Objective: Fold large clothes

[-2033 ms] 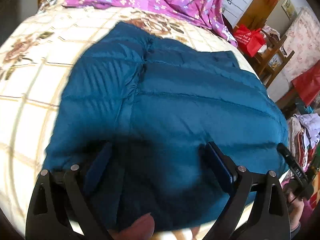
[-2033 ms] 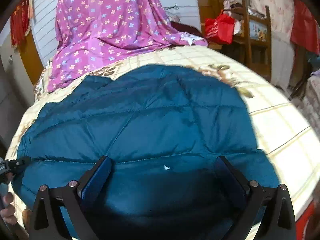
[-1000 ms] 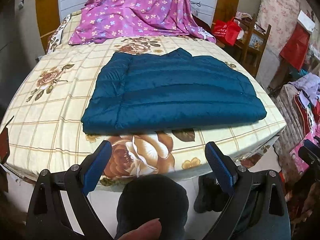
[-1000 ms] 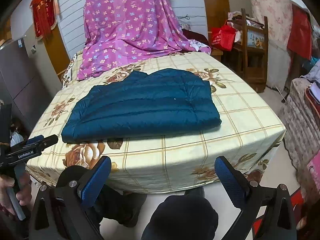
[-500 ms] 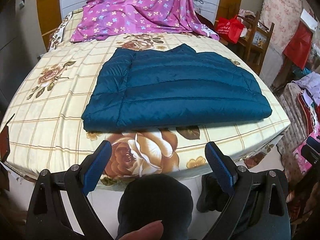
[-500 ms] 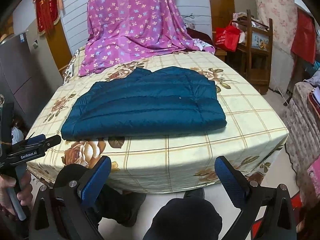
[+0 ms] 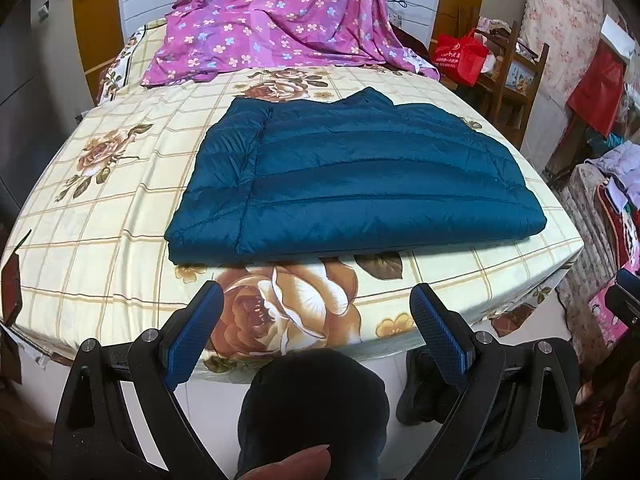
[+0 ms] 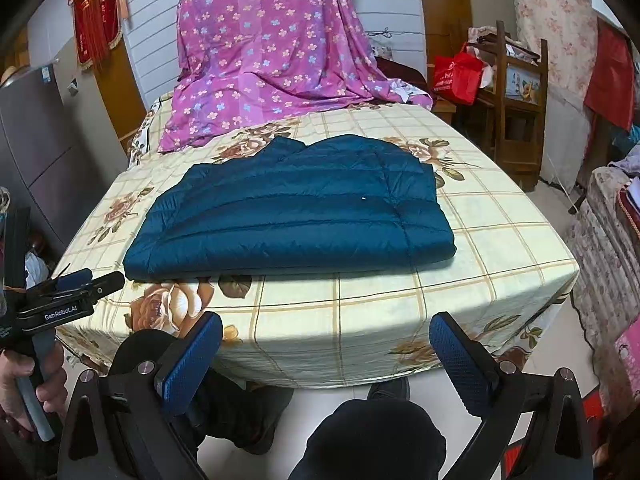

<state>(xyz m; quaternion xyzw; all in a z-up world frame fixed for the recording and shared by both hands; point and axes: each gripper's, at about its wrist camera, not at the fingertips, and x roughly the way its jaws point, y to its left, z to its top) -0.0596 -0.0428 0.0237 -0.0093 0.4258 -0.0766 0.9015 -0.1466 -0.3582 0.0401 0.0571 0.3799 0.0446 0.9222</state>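
Note:
A teal quilted down jacket lies folded flat into a rectangle on the bed, near its front edge; it also shows in the right wrist view. My left gripper is open and empty, held back off the bed's front edge, in front of the jacket. My right gripper is open and empty, also back from the bed and below its edge. The left gripper's body shows at the left of the right wrist view.
A purple flowered sheet drapes over the head of the bed. A wooden chair with a red bag stands at the right. Piles of cloth sit at the far right. My knees are below the grippers.
Both grippers have pulled back from on top of the jacket to off the bed's front edge. In the last half second they moved slightly closer. The jacket lies still.

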